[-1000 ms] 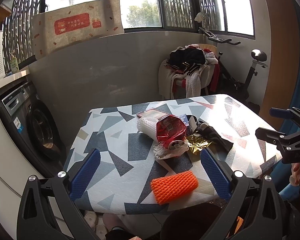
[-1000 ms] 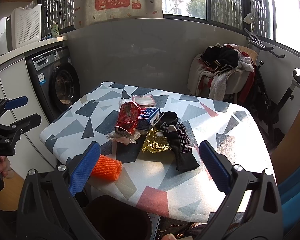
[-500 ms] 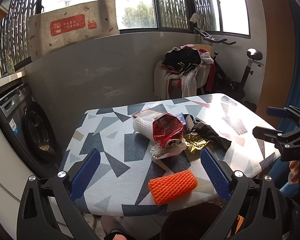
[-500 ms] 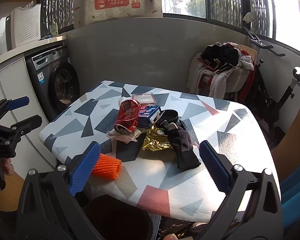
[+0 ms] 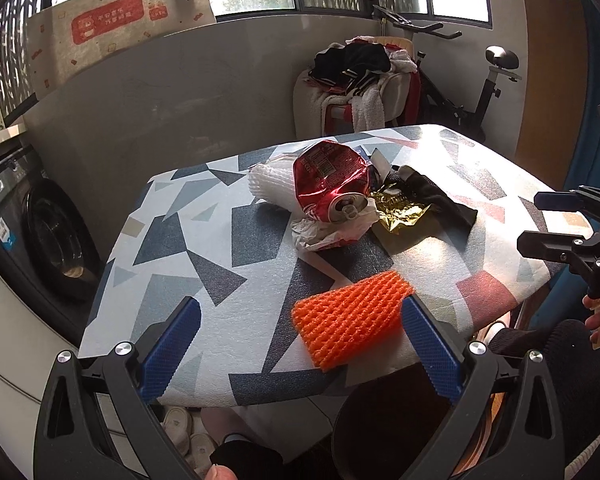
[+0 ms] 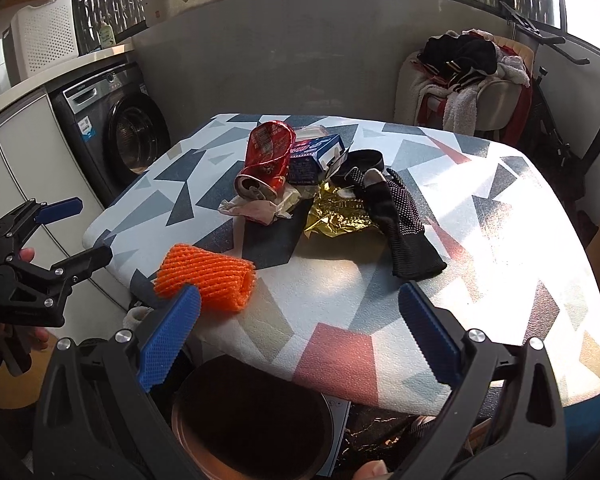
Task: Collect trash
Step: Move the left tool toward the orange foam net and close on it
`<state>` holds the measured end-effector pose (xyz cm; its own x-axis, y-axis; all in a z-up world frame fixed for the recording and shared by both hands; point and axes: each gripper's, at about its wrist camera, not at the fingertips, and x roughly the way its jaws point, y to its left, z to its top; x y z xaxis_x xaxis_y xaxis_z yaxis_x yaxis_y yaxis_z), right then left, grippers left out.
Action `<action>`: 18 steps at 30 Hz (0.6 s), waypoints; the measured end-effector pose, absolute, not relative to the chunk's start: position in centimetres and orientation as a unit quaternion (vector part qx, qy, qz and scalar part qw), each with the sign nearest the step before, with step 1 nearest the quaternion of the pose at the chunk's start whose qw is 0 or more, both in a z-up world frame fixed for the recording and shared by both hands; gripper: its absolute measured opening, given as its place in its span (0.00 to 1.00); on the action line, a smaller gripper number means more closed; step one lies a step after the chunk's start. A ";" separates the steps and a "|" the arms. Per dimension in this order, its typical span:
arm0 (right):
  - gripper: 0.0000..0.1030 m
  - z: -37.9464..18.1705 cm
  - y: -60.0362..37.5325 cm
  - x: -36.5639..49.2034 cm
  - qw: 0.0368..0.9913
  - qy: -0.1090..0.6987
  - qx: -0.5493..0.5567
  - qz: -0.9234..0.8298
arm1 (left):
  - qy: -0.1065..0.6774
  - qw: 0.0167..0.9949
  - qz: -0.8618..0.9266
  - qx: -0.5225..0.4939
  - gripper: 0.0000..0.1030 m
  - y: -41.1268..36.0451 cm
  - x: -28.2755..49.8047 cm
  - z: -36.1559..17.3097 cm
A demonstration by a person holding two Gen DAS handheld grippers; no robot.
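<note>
An orange foam net sleeve (image 5: 350, 318) lies at the near edge of the patterned table (image 5: 188, 236), and shows again as the orange sleeve (image 6: 208, 276). My left gripper (image 5: 300, 348) is open with the sleeve low between its blue pads, touching the right one. A crushed red can (image 5: 332, 184) rests on crumpled white paper (image 5: 328, 232), beside a gold wrapper (image 5: 400, 208) and a black glove (image 6: 396, 216). A blue carton (image 6: 314, 152) sits behind the can (image 6: 266, 160). My right gripper (image 6: 300, 336) hangs open over the table's near edge. A dark bin (image 6: 252, 416) stands below.
A white foam net (image 5: 272, 184) lies behind the can. A washing machine (image 6: 116, 132) stands left of the table. A chair heaped with clothes (image 5: 360, 76) and an exercise bike (image 5: 480, 84) are behind. Slippers (image 5: 184, 428) lie on the floor underneath.
Both grippers have moved closer to the table and lower. The orange sleeve now sits between the left gripper's pads. Both stay open.
</note>
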<state>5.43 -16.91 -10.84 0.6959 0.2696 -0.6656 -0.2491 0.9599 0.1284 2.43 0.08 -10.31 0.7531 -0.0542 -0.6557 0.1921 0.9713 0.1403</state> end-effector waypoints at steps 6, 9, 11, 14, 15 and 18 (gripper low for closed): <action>0.95 -13.2 -16.4 6.3 0.906 0.401 -0.002 0.132 | 0.368 0.922 -0.069 0.099 0.95 0.4 3.2 -12.5; 0.95 -13.9 -16.3 6.5 0.907 0.402 -0.017 0.127 | 0.376 0.921 -0.053 0.090 0.95 0.7 3.7 -13.2; 0.95 -14.2 -16.4 6.7 0.907 0.402 -0.017 0.123 | 0.380 0.921 -0.061 0.064 0.95 1.1 3.9 -13.4; 0.95 -14.7 -16.6 7.2 0.905 0.409 -0.021 0.113 | 0.385 0.920 -0.060 0.042 0.95 1.6 4.3 -13.9; 0.95 -14.9 -16.7 7.3 0.904 0.412 -0.021 0.111 | 0.386 0.920 -0.056 0.040 0.95 1.7 4.4 -14.0; 0.95 -15.3 -16.9 7.7 0.901 0.419 -0.018 0.106 | 0.391 0.918 -0.059 0.030 0.95 2.0 4.7 -14.3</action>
<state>7.73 -16.92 -15.30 0.6258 0.1767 -0.7597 -0.2062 0.9768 0.0573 4.70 2.01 -14.31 0.6879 -0.0845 -0.7209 0.1307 0.9914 0.0085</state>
